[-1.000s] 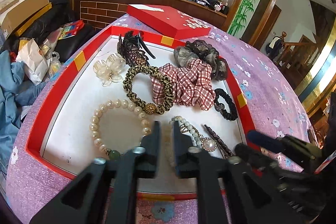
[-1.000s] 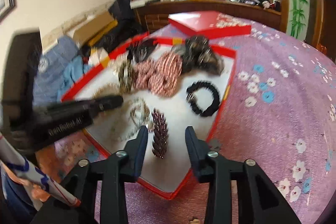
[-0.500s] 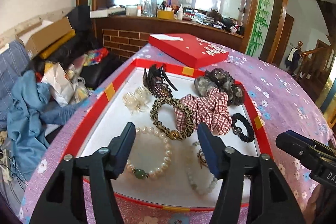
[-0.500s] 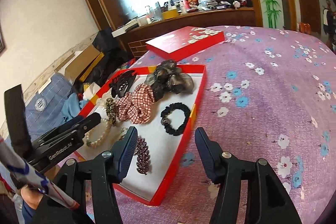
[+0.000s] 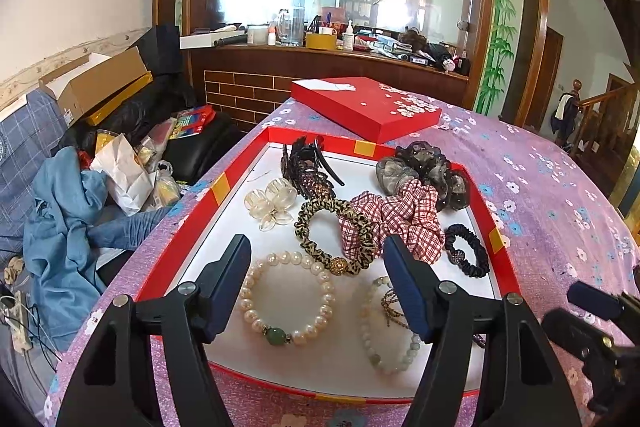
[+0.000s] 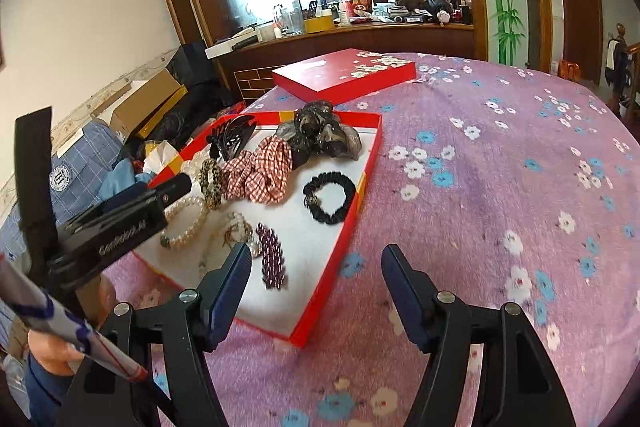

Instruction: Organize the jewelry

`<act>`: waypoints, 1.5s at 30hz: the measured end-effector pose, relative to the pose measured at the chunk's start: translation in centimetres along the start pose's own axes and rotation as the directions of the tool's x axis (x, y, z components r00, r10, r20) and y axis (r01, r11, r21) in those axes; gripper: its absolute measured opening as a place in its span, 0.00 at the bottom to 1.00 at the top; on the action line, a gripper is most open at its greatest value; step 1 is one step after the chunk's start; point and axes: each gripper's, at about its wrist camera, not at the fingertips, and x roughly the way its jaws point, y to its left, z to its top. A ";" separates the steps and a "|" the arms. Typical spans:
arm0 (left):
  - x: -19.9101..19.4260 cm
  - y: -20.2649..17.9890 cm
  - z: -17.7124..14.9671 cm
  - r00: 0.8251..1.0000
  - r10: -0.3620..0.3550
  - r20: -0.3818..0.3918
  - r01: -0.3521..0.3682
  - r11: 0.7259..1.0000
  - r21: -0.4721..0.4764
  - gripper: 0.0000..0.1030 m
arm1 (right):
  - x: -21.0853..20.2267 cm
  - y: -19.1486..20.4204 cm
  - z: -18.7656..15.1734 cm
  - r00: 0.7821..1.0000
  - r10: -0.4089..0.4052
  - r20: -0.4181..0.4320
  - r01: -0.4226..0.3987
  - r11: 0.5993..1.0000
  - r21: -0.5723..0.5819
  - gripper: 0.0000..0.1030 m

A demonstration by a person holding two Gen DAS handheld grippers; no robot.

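Jewelry gathered in red tray on bench under purple flowered cloth; red lid lying apart beyond tray's far edge. Near end of tray: pearl bracelet with green bead, pale bead bracelet beside it to the right, beaded barrette at the near right corner. Middle: leopard scrunchie touching plaid scrunchie, black hair tie toward the right wall. Far end: clear flower clip, dark claw clip, grey organza scrunchie. Left gripper raised over tray's near edge, fingers spread wide, nothing between them, nothing touched; pearl bracelet directly ahead and below, framed in the gap. Right gripper off tray's near right corner, mostly over bare cloth, fingers likewise released and empty; left finger pad close beside barrette in frame, contact not apparent. Barrette's long axis running roughly away from the camera, nearly in line with the fingers, slightly left of the gap. Judged: all pieces already inside tray, sorting close to done or pausing between picks; right side nearer barrette and black tie, left side nearer both bracelets. Any barrette pick probably needs a small shift left, closing across the narrow width.
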 end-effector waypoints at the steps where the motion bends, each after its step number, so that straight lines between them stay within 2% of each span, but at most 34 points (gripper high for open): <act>1: -0.1 0.0 0.0 1.000 0.004 0.004 -0.004 1.000 0.000 0.66 | -0.2 0.1 -0.3 1.000 -0.006 0.001 0.006 1.000 -0.004 0.73; 5: -0.4 0.1 0.0 1.000 0.013 0.019 -0.013 1.000 -0.004 0.67 | -1.4 0.6 -1.8 0.999 -0.037 0.026 0.038 0.999 -0.034 0.77; 12: -0.8 0.2 0.1 0.999 0.032 0.041 -0.031 0.999 -0.010 0.71 | -3.0 0.1 -2.4 0.996 -0.018 0.087 0.018 1.000 -0.009 0.87; 14: -1.2 0.3 0.1 0.997 0.049 0.061 -0.048 0.999 -0.016 0.76 | -2.9 -0.1 -2.3 0.996 -0.018 0.083 0.018 1.000 0.006 0.90; 18: -2.9 0.6 -0.2 0.991 0.093 0.100 -0.087 0.994 -0.062 0.87 | -2.7 -0.1 -2.3 0.996 -0.054 0.068 0.054 0.999 0.005 0.90; 23: -4.7 0.0 -1.6 0.988 0.139 0.073 -0.132 0.986 -0.099 0.95 | -2.8 0.8 -2.4 0.986 -0.154 0.065 0.160 0.983 -0.094 0.91; 26: -5.4 -0.5 -2.4 0.982 0.183 0.045 -0.178 0.979 -0.097 0.96 | -3.0 0.9 -2.6 0.979 -0.192 0.070 0.201 0.969 -0.143 0.94; 28: -5.7 -0.7 -2.7 0.977 0.209 0.031 -0.205 0.974 -0.095 0.97 | -3.2 0.8 -2.7 0.979 -0.188 0.077 0.197 0.970 -0.145 0.96; 31: -5.4 -0.3 -3.0 0.981 0.194 0.007 -0.191 0.975 -0.113 0.98 | -3.6 0.9 -2.8 0.976 -0.193 0.097 0.206 0.968 -0.144 0.99; 36: -4.2 1.7 -3.3 0.970 0.225 -0.090 -0.240 0.945 -0.224 0.98 | -3.4 1.8 -2.9 0.978 -0.187 0.096 0.202 0.961 -0.188 1.00; 38: -5.0 1.7 -3.5 0.961 0.269 -0.057 -0.275 0.932 -0.237 0.98 | -3.3 2.1 -3.0 0.978 -0.188 0.090 0.202 0.959 -0.200 1.00; 42: -5.9 1.4 -3.5 0.958 0.285 -0.015 -0.281 0.931 -0.233 0.98 | -2.8 2.4 -3.1 0.978 -0.197 0.065 0.206 0.954 -0.218 1.00; 45: -6.0 1.7 -3.4 0.958 0.288 -0.013 -0.282 0.927 -0.246 0.98 | -2.5 2.5 -3.2 0.978 -0.204 0.049 0.210 0.952 -0.224 1.00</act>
